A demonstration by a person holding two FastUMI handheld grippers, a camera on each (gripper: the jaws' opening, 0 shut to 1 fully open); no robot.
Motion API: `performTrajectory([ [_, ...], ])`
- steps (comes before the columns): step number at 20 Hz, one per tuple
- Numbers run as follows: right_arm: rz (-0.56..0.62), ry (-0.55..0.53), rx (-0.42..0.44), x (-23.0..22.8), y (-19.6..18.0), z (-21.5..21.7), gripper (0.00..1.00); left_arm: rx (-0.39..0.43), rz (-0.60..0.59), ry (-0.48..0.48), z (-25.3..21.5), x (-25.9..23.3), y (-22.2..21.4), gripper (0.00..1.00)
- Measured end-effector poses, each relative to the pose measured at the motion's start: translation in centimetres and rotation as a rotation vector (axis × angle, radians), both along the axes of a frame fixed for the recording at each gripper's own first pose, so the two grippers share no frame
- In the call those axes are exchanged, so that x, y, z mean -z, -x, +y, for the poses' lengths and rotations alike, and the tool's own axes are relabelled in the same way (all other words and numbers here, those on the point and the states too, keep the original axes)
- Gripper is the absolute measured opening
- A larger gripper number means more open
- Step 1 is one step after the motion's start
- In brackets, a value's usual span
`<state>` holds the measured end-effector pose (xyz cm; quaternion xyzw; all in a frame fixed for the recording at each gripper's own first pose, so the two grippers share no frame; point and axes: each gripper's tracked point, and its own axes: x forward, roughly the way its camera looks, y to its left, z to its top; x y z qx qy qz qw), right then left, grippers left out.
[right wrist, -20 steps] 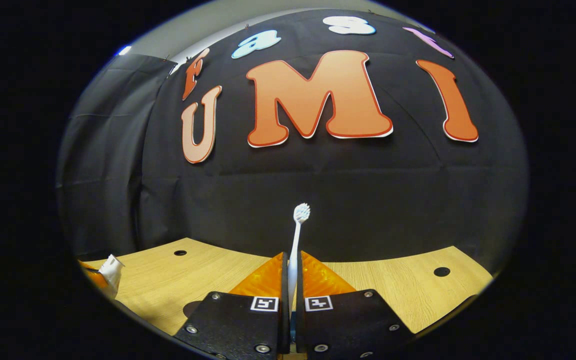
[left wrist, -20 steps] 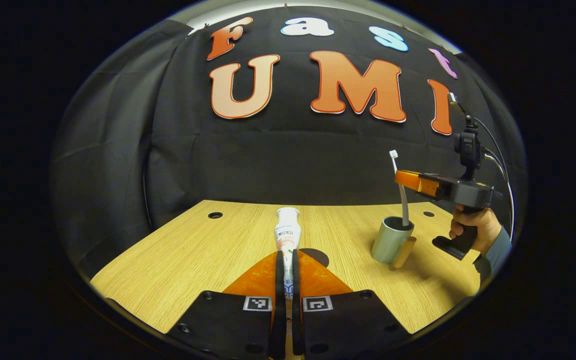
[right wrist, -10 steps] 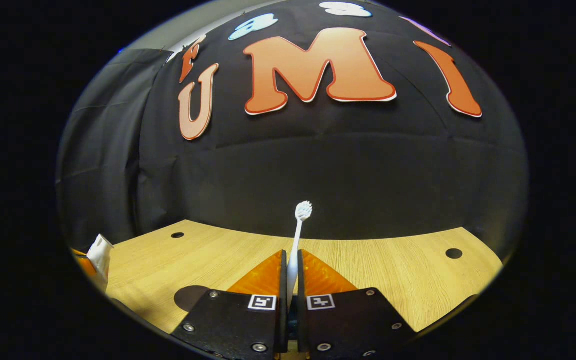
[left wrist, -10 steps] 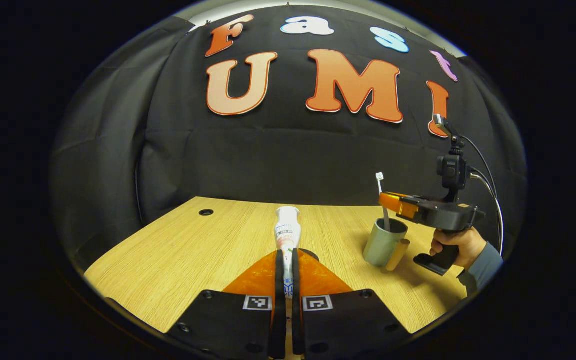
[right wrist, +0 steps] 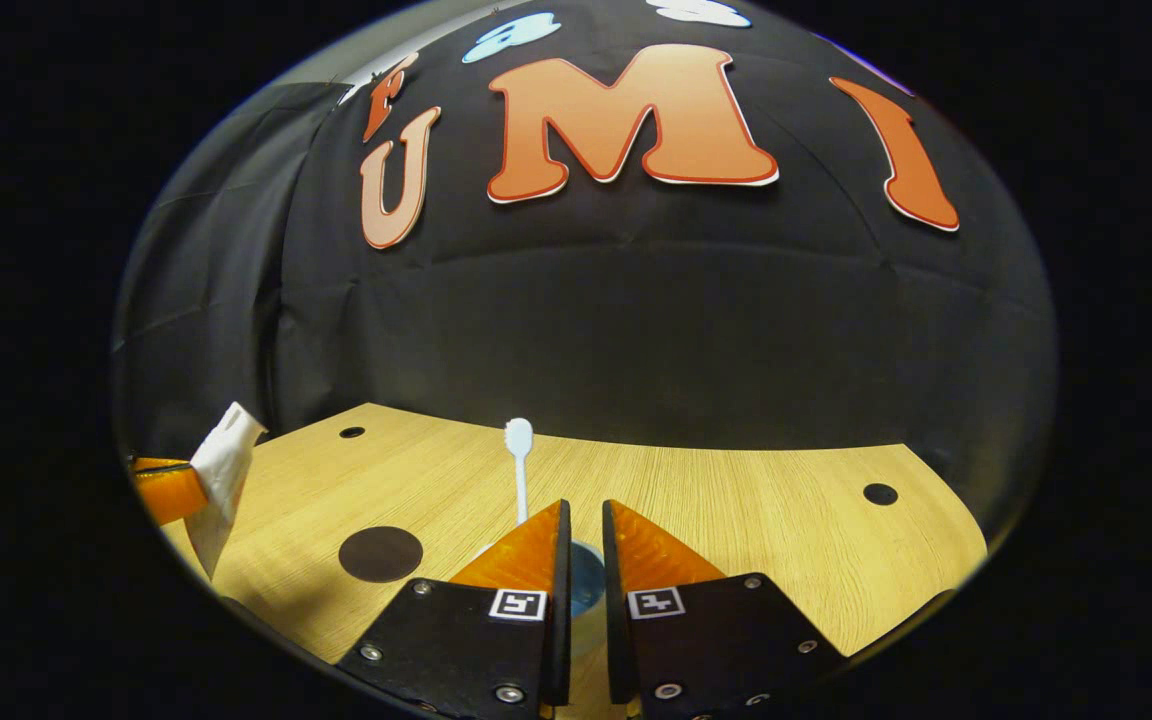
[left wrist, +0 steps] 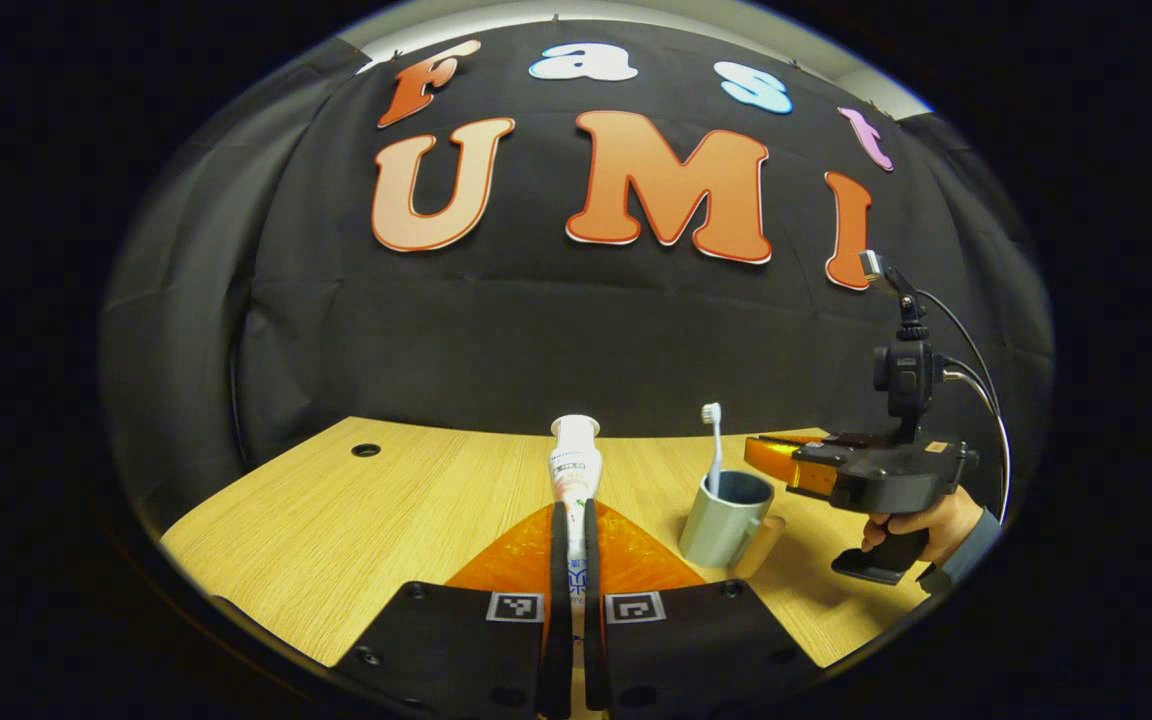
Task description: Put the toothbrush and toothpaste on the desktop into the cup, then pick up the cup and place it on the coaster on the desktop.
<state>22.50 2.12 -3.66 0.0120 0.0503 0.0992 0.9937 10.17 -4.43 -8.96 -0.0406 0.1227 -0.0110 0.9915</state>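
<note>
While toothbrush [left wrist: 713, 445] stands in cup [left wrist: 726, 520] | right tool [right wrist: 581, 545] above, slightly parted | left tool [left wrist: 569, 520] grips toothpaste [left wrist: 574, 465]

Black cloth wall [left wrist: 556, 330] behind wooden desktop [left wrist: 406, 510].

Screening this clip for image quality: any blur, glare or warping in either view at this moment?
Left gripper view: sharp; the fisheye bows the light wooden desktop, and the grey cup with the white toothbrush throws a soft shadow rightward. Right gripper view: equally sharp, no glare on the dark round coaster; the white toothpaste tube stretches at the rim.
</note>
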Motion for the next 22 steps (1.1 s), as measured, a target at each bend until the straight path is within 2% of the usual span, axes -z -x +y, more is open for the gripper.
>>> performTrajectory([
  [1, -0.002, -0.006, 0.0, -0.1, 0.8, -0.3, 0.16, 0.012, -0.019, 0.001, -0.7, -0.3, -0.4, 0.08],
  [2, -0.009, -0.005, 0.007, -0.4, 1.4, -0.8, 0.31, 0.023, -0.04, 0.008, -1.3, -0.9, -0.8, 0.08],
  [3, -0.018, 0.002, 0.014, -0.5, 2.0, -1.2, 0.34, 0.031, -0.06, 0.015, -1.9, -1.4, -1.4, 0.08],
  [4, -0.025, 0.008, 0.014, -0.7, 2.7, -1.6, 0.48, 0.036, -0.08, 0.02, -2.4, -1.9, -1.8, 0.08],
  [8, -0.066, 0.013, 0.014, -2.1, 5.5, -3.0, 0.79, 0.065, -0.155, 0.027, -4.3, -3.4, -3.6, 0.08],
  [10, -0.097, 0.011, 0.02, -3.0, 6.8, -3.8, 0.86, 0.086, -0.192, 0.048, -5.4, -4.1, -4.5, 0.08],
  [13, -0.126, 0.013, 0.023, -3.7, 8.8, -4.5, 0.9, 0.1, -0.255, 0.057, -6.9, -5.3, -6.0, 0.08],
  [18, -0.175, 0.003, 0.032, -4.7, 11.6, -6.2, 0.92, 0.129, -0.311, 0.087, -10.0, -6.1, -8.6, 0.08],
  [22, -0.162, 0.001, 0.047, -3.9, 12.4, -7.2, 0.93, 0.161, -0.332, 0.118, -11.6, -5.8, -10.3, 0.08],
])
